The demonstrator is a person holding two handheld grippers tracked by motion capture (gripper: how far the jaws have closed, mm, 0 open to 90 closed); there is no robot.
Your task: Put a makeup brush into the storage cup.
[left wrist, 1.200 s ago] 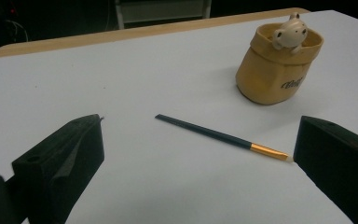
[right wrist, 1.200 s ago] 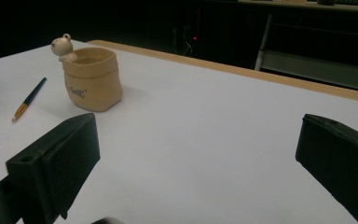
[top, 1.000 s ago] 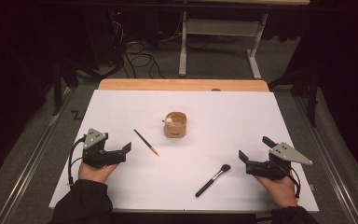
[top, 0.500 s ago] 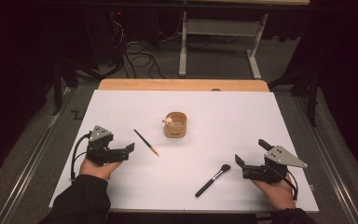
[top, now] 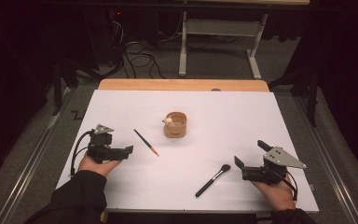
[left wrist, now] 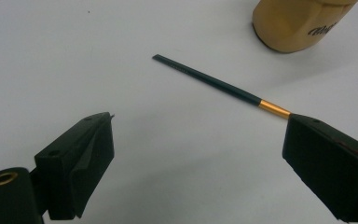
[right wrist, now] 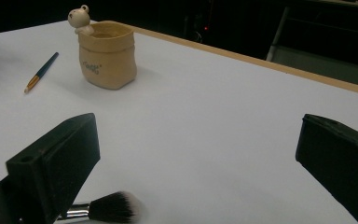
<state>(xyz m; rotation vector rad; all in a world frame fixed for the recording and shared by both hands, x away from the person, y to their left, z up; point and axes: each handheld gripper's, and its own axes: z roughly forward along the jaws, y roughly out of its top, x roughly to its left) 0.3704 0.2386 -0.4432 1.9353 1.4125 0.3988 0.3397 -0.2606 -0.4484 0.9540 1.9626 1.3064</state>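
Observation:
A thin dark brush with a gold ferrule (top: 146,142) lies left of a tan pot-shaped cup (top: 175,124) that has a small bear figure on its rim. My left gripper (top: 127,152) is open, low over the table just left of the thin brush. In the left gripper view the thin brush (left wrist: 219,84) runs behind the right jaw, with the cup (left wrist: 298,23) beyond. A black makeup brush (top: 213,180) lies at the front. My right gripper (top: 249,153) is open just right of its bristles. The right gripper view shows those bristles (right wrist: 107,207) by the left jaw.
The white table sheet (top: 214,107) ends at a wooden strip (top: 182,85) at the far side. Beyond it are a desk frame and cables on the floor. In the right gripper view the cup (right wrist: 107,56) and thin brush (right wrist: 41,72) lie far ahead on the left.
My left gripper has edged right toward the thin brush and rolled a little. My right gripper has shifted slightly left toward the makeup brush. Both stay open.

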